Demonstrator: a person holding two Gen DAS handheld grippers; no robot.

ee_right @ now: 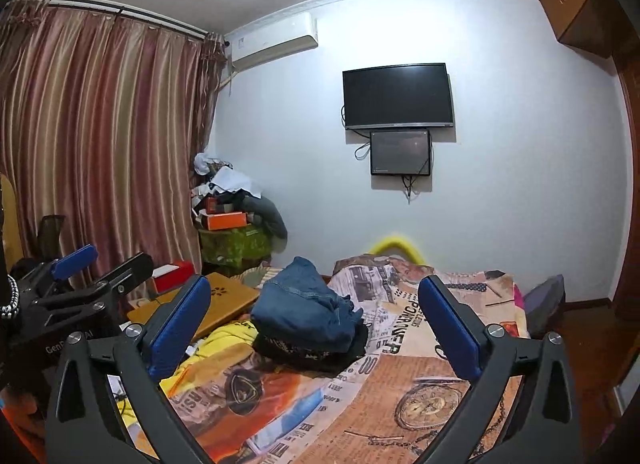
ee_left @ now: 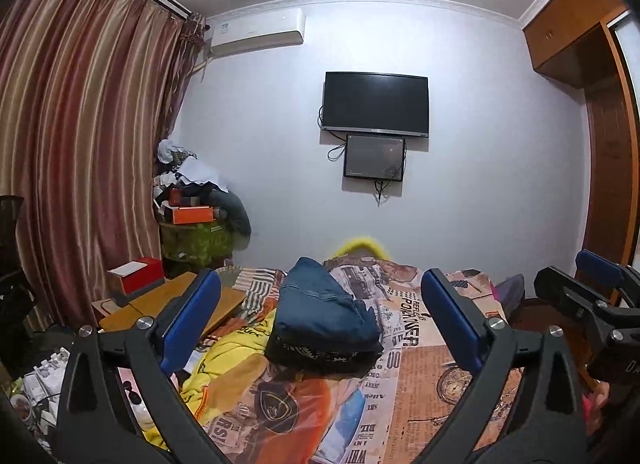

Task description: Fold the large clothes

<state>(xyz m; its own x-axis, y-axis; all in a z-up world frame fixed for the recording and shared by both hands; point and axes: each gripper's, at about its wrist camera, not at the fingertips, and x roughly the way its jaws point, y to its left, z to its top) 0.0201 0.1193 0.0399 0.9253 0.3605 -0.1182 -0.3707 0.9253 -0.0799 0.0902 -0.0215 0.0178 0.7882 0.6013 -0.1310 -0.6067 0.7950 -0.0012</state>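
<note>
Folded blue jeans point(ee_left: 320, 306) lie on a dark patterned folded garment point(ee_left: 320, 356) in the middle of the bed point(ee_left: 436, 368); the stack also shows in the right wrist view point(ee_right: 308, 312). A crumpled yellow garment point(ee_left: 228, 368) lies at the bed's left side, also in the right wrist view point(ee_right: 216, 348). My left gripper point(ee_left: 320, 328) is open and empty, raised above the bed's near end. My right gripper point(ee_right: 316, 328) is open and empty, beside it on the right. Each gripper shows at the edge of the other's view.
A wooden lap desk point(ee_left: 176, 304) and a red box point(ee_left: 138, 274) sit left of the bed. A cluttered pile point(ee_left: 196, 200) stands by the striped curtain point(ee_left: 80, 144). A TV point(ee_left: 376, 104) hangs on the far wall. A wardrobe point(ee_left: 600, 124) stands at right.
</note>
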